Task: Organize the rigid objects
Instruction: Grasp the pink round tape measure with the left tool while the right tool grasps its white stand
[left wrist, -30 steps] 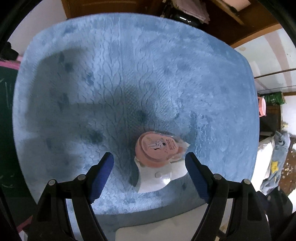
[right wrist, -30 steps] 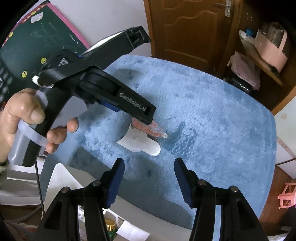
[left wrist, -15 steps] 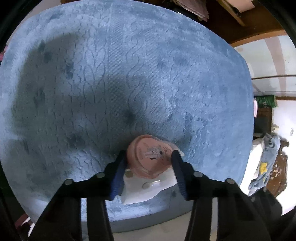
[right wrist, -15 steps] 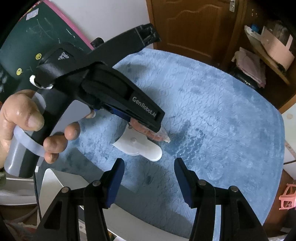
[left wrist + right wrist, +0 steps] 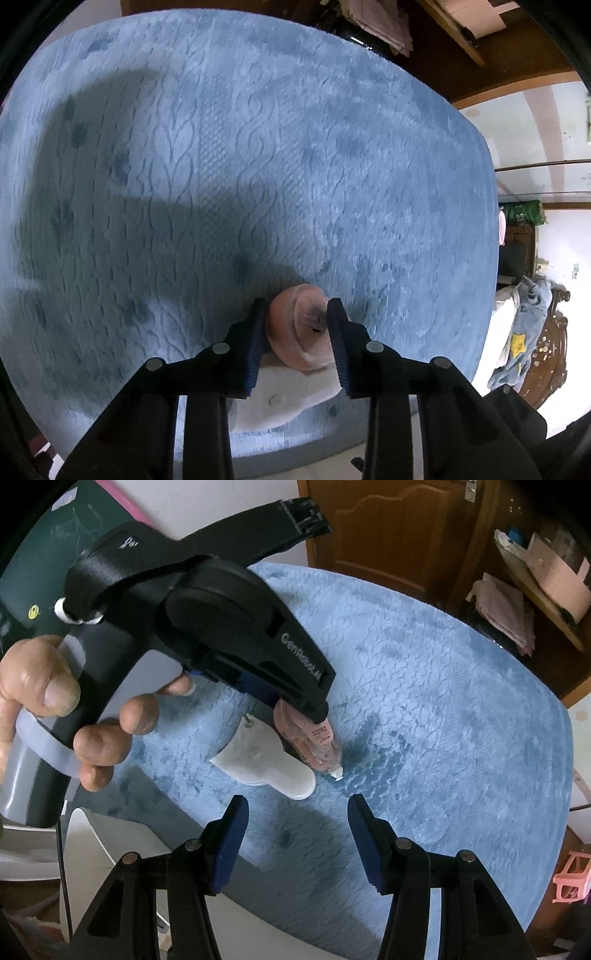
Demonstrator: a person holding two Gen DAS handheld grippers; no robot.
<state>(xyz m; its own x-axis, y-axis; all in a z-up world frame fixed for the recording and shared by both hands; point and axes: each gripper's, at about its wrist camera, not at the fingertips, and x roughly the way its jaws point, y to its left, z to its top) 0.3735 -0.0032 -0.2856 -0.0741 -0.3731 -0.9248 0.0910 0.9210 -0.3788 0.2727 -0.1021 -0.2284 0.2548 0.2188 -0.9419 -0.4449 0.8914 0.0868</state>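
The left gripper (image 5: 295, 332) pinches the pink tape roller (image 5: 314, 742) just above the blue mat (image 5: 443, 701); the right gripper (image 5: 295, 819) hangs wide open; a weak squeeze could drop it.

We see the left gripper (image 5: 314, 716) clamped on a pink correction-tape dispenser (image 5: 314, 740) tilted over a white plastic piece (image 5: 269, 768) on the blue mat (image 5: 443, 709) — our right gripper (image 5: 295, 830) hangs near, fingers spread.
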